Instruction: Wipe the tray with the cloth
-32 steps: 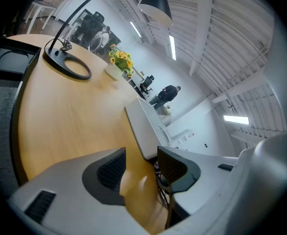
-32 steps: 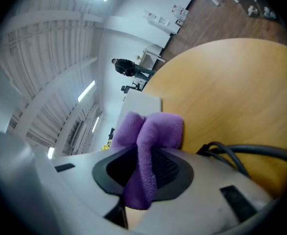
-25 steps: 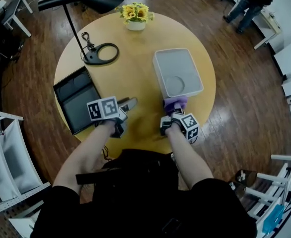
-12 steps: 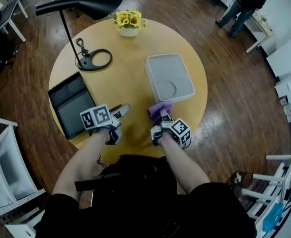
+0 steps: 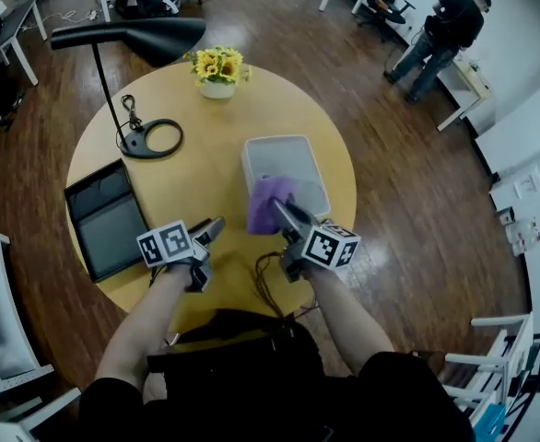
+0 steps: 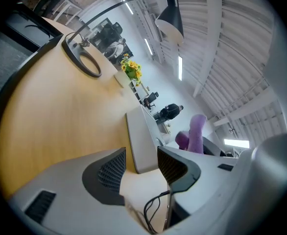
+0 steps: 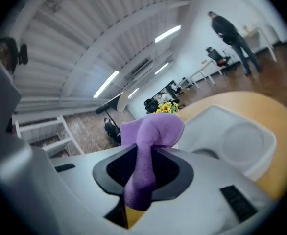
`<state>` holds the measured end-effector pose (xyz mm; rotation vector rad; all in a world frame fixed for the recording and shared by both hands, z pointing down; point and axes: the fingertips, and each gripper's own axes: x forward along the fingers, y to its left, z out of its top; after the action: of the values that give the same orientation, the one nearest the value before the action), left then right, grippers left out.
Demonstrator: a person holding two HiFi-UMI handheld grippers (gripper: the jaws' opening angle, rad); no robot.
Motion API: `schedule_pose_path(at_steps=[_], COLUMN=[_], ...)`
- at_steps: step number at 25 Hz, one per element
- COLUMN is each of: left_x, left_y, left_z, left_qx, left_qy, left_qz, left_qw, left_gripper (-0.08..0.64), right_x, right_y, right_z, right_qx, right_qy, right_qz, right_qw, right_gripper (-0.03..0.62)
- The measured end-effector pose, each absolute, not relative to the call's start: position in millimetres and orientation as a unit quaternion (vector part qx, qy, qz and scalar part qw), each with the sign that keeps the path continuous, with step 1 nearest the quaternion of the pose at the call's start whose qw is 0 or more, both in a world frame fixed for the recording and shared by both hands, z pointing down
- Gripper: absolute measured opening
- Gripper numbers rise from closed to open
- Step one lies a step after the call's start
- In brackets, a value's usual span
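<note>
While its jaws pinch the purple cloth (image 7: pixel 152 129), right gripper (image 5: pixel 282 214) hangs over the near end of the grey tray (image 5: pixel 293 155), cloth dangling. Left gripper (image 5: pixel 213 229): jaws apart, empty, above the table (image 5: pixel 205 118) nearby. Judged: approach step; next, lower cloth onto tray, then sweep.

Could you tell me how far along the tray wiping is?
Done: the cloth is clamped in the jaws of the right gripper. In hand: it is held over the near end of the tray, seemingly not touching. Left: the wiping itself; the left gripper is open and empty.
</note>
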<state>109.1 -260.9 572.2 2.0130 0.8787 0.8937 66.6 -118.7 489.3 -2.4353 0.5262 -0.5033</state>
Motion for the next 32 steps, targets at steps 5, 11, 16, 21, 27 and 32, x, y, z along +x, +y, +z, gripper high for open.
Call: schedule_pose_path(at_steps=[5,11,16,21,27,32], left_x=[104.4,90.6,88.8,93.0,97.1,101.9], left_y=[-255.4,-263.7,-257.3,-229.7,-236.4,-266.8], left_z=[558.7,550.0,562.0,557.3,555.4,542.3], left_qx=[0.814,0.845,0.84,0.825,0.829,0.834], left_qy=[0.319,0.293,0.287,0.306,0.302,0.282], left_qz=[0.318,0.302,0.318,0.319,0.316,0.289], left_qw=[0.366,0.331,0.333,0.352,0.348,0.377], left_gripper=[0.196,0.196,0.196,0.196,0.188,0.178], right_x=[154.7,241.5,242.9,241.1,222.2,204.3], right_y=[-104.0,-93.2,-96.0,-42.8,39.5,83.4], right_z=[489.5,560.2,596.7,596.8,597.5,586.3], right_qx=[-0.929,-0.901,-0.863,-0.868,-0.882,-0.894], right_qy=[0.225,0.177,0.196,0.17,0.1,0.048], right_qz=[-0.247,-0.394,-0.456,-0.451,-0.443,-0.429], right_qw=[0.161,0.038,-0.091,-0.124,-0.127,-0.121], right_gripper=[0.086,0.086,0.086,0.087,0.087,0.086])
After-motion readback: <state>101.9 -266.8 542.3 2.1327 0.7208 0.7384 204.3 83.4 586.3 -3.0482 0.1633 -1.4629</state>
